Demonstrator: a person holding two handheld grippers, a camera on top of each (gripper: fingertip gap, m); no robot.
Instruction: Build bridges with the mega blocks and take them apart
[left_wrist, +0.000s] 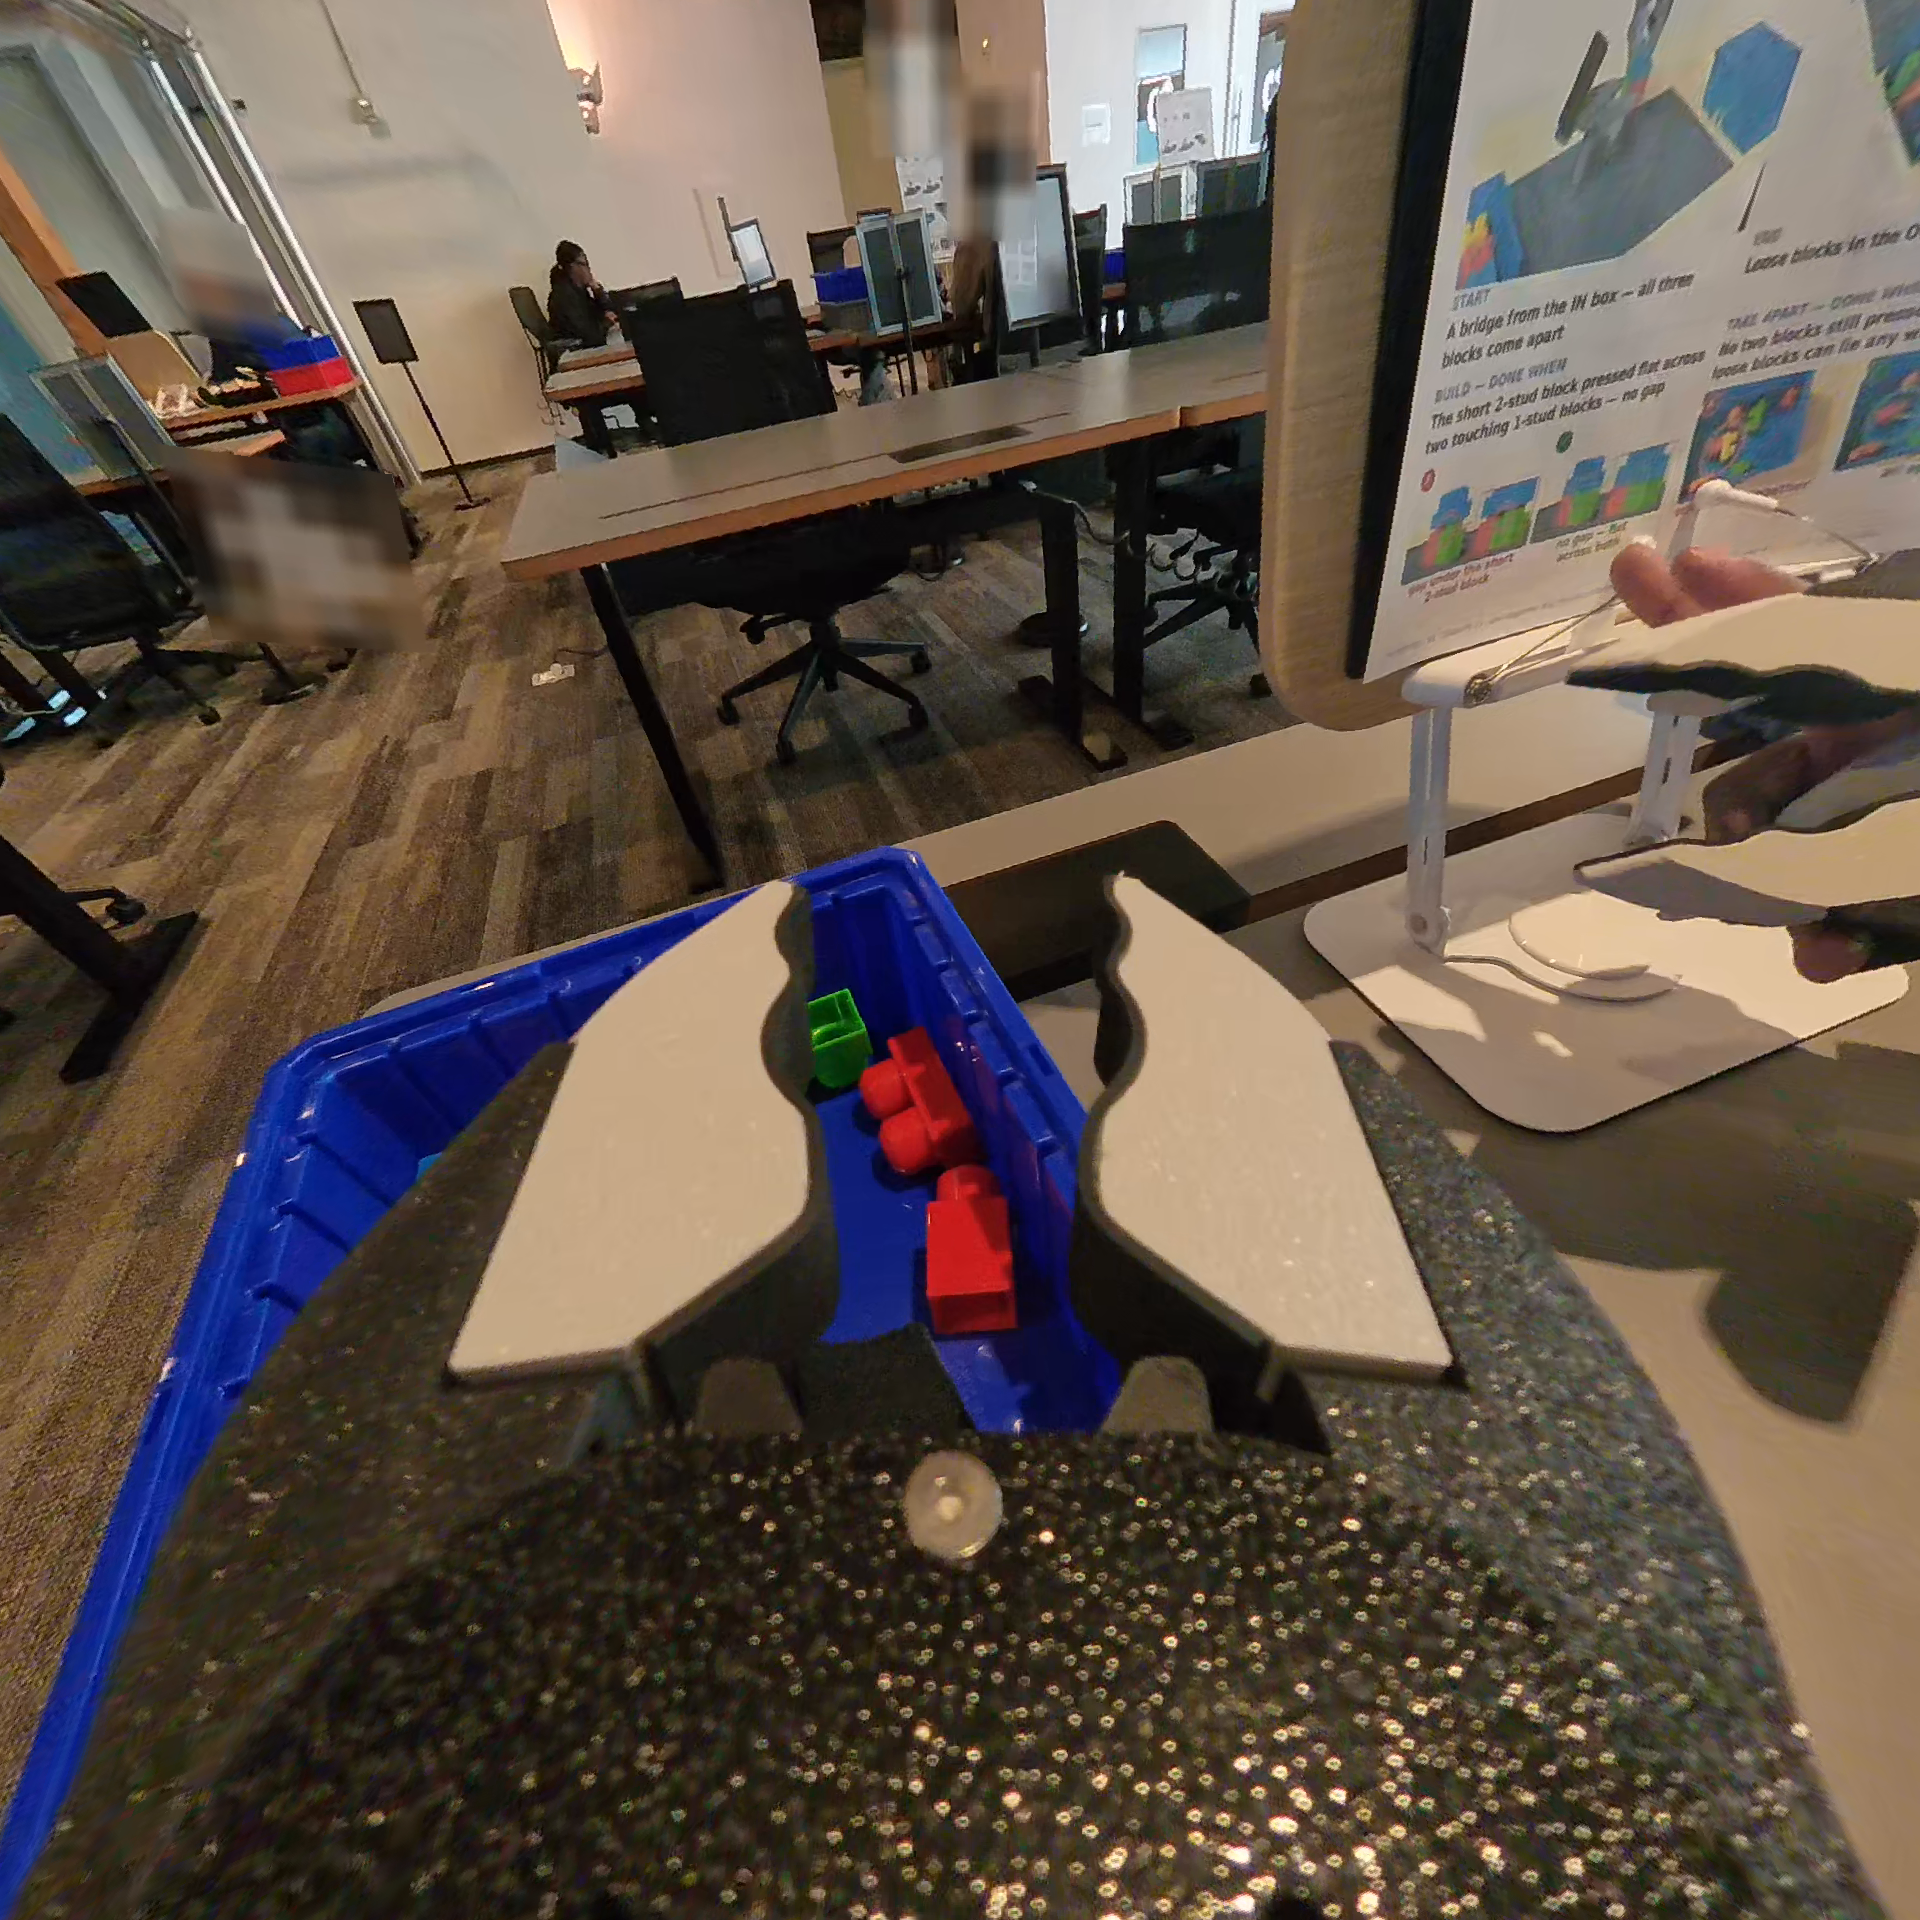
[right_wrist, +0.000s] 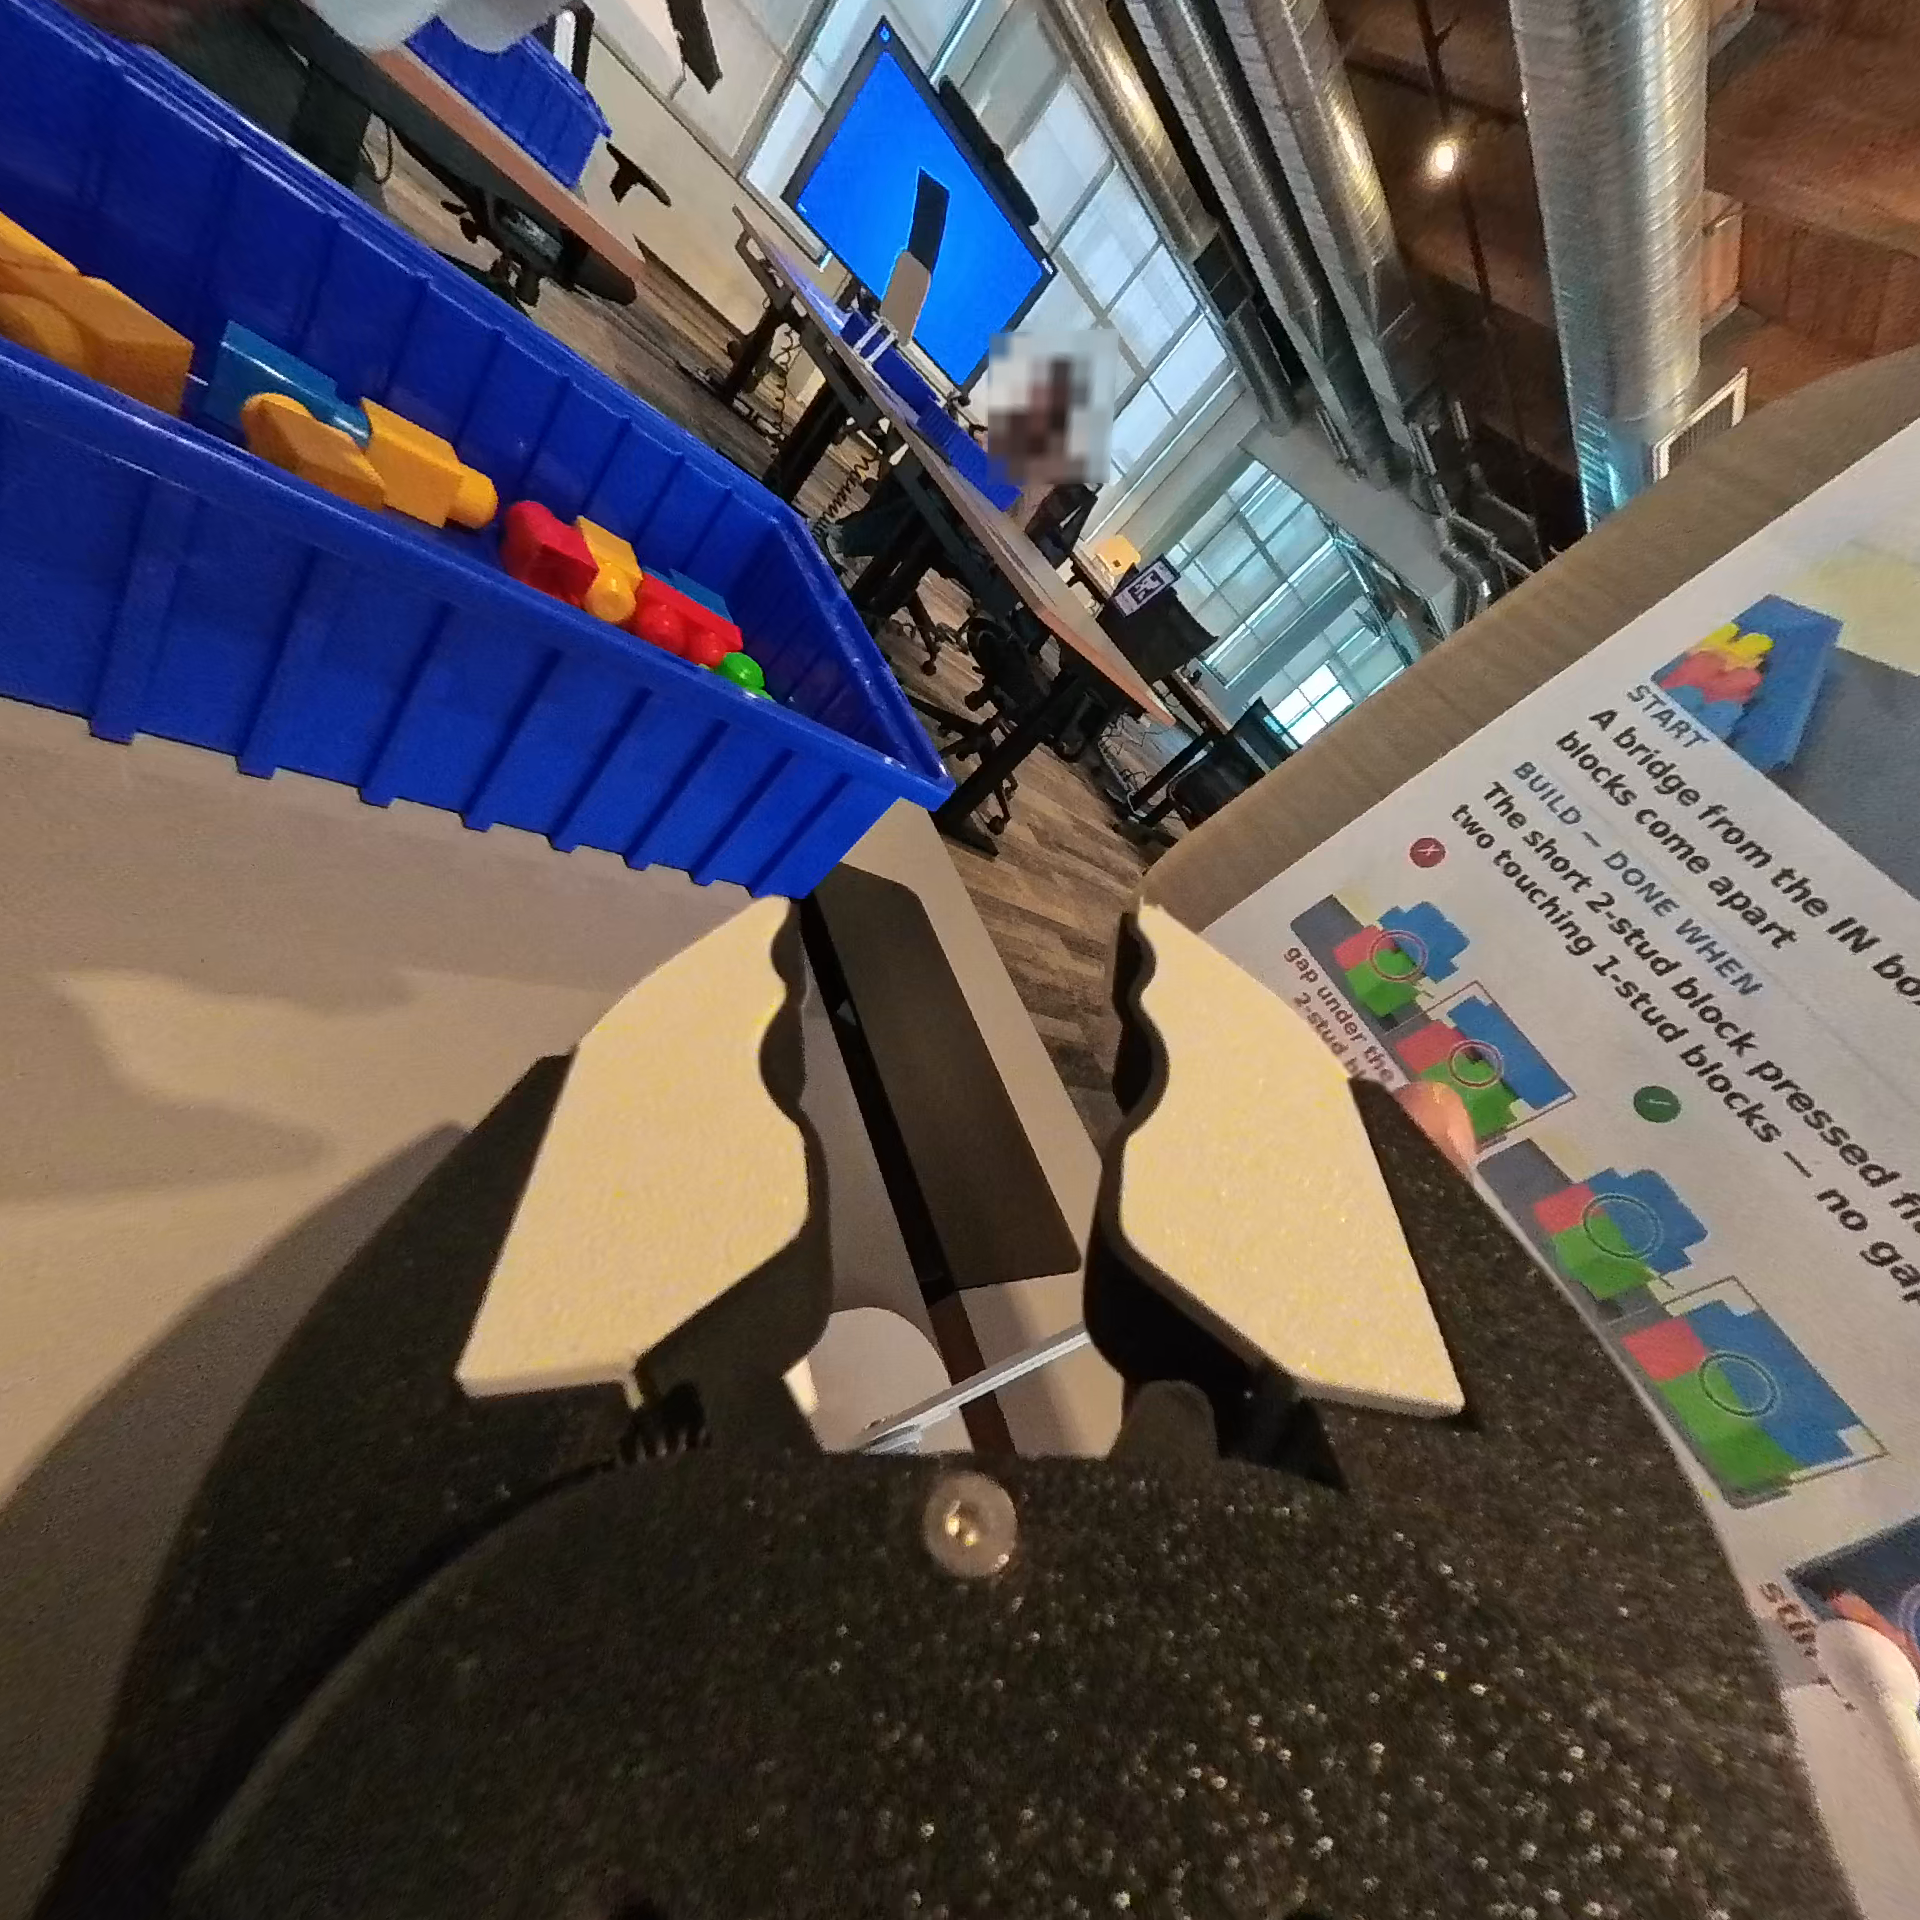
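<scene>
In the left wrist view my left gripper (left_wrist: 951, 925) is open and empty, held above a blue bin (left_wrist: 343, 1091). Between its fingers lie a green block (left_wrist: 836, 1034), a red two-stud block (left_wrist: 920, 1096) and a red one-stud block (left_wrist: 968, 1252) on the bin floor. In the right wrist view my right gripper (right_wrist: 956, 945) is open and empty, tilted, above the table's far edge beside an instruction sheet (right_wrist: 1662, 1039). To its left a blue bin (right_wrist: 416, 665) holds several orange (right_wrist: 364, 457), red (right_wrist: 551, 556), blue and green blocks. My right gripper (left_wrist: 1766, 727) also shows at the right edge of the left wrist view.
A white stand (left_wrist: 1538, 997) holds a board with the instruction sheet (left_wrist: 1621, 312) at the table's right. A black strip (left_wrist: 1070, 894) lies along the grey table's far edge. Beyond are office desks, chairs, seated people and a blue screen (right_wrist: 925, 229). My right fingertips sit around 20 cm from my left ones.
</scene>
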